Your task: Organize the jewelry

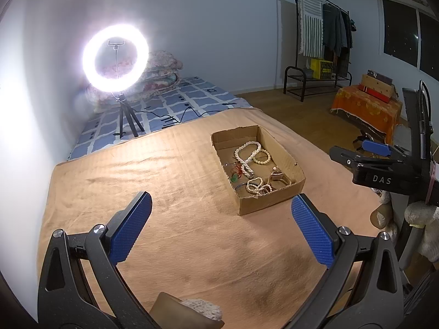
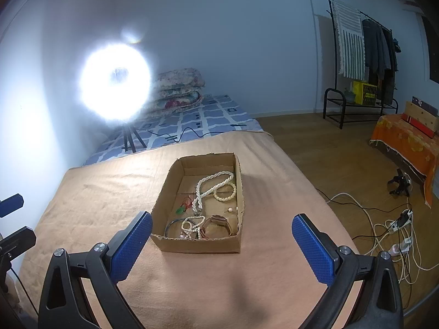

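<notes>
A shallow cardboard box sits on a tan blanket. It holds a long white bead necklace, a cream bead bracelet, a small pearl string, a pink watch, a green and red charm and a thin dark bangle. My left gripper is open and empty, near and left of the box. My right gripper is open and empty, with the box's near wall between its fingers. It also shows in the left wrist view.
The tan blanket covers the near end of a bed. A bright ring light on a tripod stands behind on the blue checked sheet, with folded quilts. Cables and a power strip lie on the wooden floor at right.
</notes>
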A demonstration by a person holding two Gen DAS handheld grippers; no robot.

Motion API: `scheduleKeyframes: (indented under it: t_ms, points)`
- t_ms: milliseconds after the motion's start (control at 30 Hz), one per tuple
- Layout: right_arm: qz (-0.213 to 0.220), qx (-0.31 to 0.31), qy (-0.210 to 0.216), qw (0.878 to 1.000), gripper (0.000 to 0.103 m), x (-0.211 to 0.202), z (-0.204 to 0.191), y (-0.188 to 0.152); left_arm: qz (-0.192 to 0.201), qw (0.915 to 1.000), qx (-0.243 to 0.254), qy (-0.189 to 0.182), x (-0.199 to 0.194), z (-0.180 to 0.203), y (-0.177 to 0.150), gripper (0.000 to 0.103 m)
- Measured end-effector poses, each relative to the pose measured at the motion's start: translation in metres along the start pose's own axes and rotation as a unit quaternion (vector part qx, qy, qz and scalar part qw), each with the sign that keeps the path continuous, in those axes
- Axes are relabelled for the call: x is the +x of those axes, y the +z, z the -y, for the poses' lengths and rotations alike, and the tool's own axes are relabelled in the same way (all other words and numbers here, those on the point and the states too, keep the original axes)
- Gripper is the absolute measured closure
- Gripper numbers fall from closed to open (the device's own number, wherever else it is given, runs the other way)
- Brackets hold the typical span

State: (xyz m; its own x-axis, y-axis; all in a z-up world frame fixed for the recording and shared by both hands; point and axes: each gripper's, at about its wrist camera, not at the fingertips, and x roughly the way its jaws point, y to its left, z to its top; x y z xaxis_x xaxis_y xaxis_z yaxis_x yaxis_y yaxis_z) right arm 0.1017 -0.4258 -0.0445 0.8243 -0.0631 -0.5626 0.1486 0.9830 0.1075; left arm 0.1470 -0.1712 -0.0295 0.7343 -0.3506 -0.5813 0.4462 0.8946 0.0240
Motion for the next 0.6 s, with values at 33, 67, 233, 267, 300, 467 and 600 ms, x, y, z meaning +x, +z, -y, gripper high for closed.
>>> scheduleKeyframes:
  t_ms: [33,67,233,267,300,467,600]
  points:
    - [0.0,-0.001,0.0,1.0,0.0,0.0003,-0.0009,0.0001,0.0,1.0,0.0,0.001,-0.0001,0.0001,-0.0001,0.0]
    - [0.0,-0.001,0.0,1.0,0.0,0.0004,-0.0014,0.0,0.001,1.0,0.0,0.001,-0.0002,0.0003,-0.0001,0.0]
    - [-0.001,-0.001,0.0,1.0,0.0,0.001,-0.002,0.0002,0.002,1.0,0.002,0.002,-0.0016,-0.0016,-0.0005,0.0]
    - [-0.001,-0.002,-0.001,1.0,0.0,0.001,-0.0019,0.0003,0.001,1.0,0.002,0.002,-0.0017,-0.002,-0.0006,0.0]
    - [-0.001,-0.002,-0.001,1.0,0.0,0.0011,-0.0022,-0.0001,0.001,1.0,0.002,0.002,-0.0018,-0.0014,-0.0007,0.0]
    - [-0.001,-0.001,-0.001,1.0,0.0,0.0011,-0.0024,-0.0004,0.002,1.0,0.004,0.002,-0.0019,-0.0014,-0.0007,0.0]
    - [-0.001,-0.001,-0.001,1.0,0.0,0.0012,-0.0026,-0.0004,0.003,1.0,0.005,0.004,-0.0024,-0.0008,-0.001,0.0]
